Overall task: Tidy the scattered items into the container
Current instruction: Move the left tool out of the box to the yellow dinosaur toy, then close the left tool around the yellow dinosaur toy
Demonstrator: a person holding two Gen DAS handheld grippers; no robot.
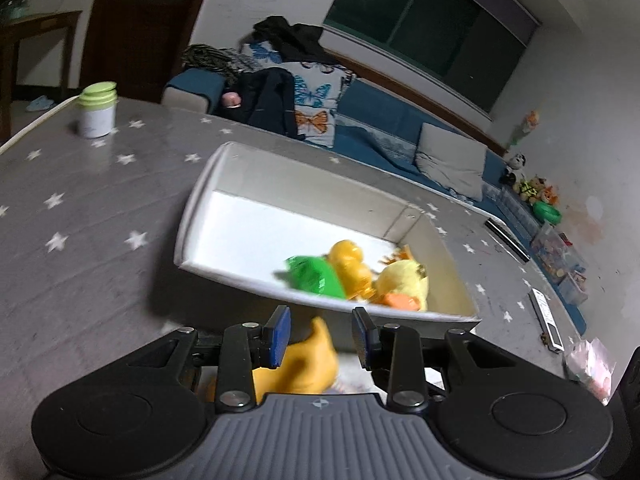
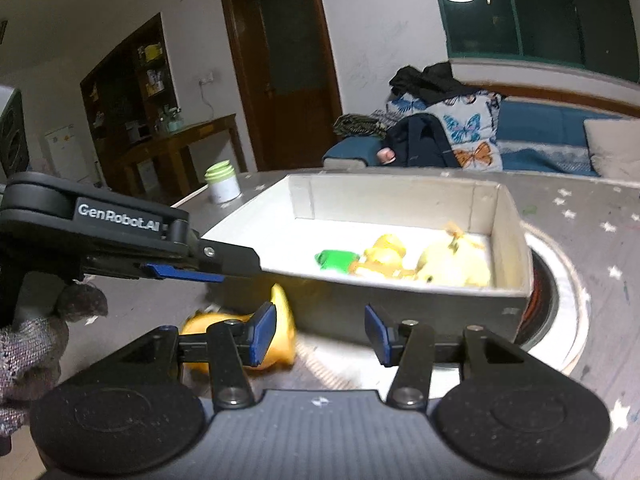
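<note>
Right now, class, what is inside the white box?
The white box holds a green toy, an orange-yellow duck and a pale yellow plush chick. Its near wall hides the floor beneath them.

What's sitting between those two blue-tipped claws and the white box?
A yellow toy, lying on the table just outside the white box. Both views show it below the left gripper.

I am seeing matt white card walls on the container [image 1: 404, 220], glossy plastic on the green toy [image 1: 316, 276] and orange duck [image 1: 352, 268], and soft plush on the yellow chick [image 1: 404, 280]. My knitted glove [image 2: 28, 344] is looking rough beside matt black plastic on the left gripper [image 2: 188, 274].
</note>
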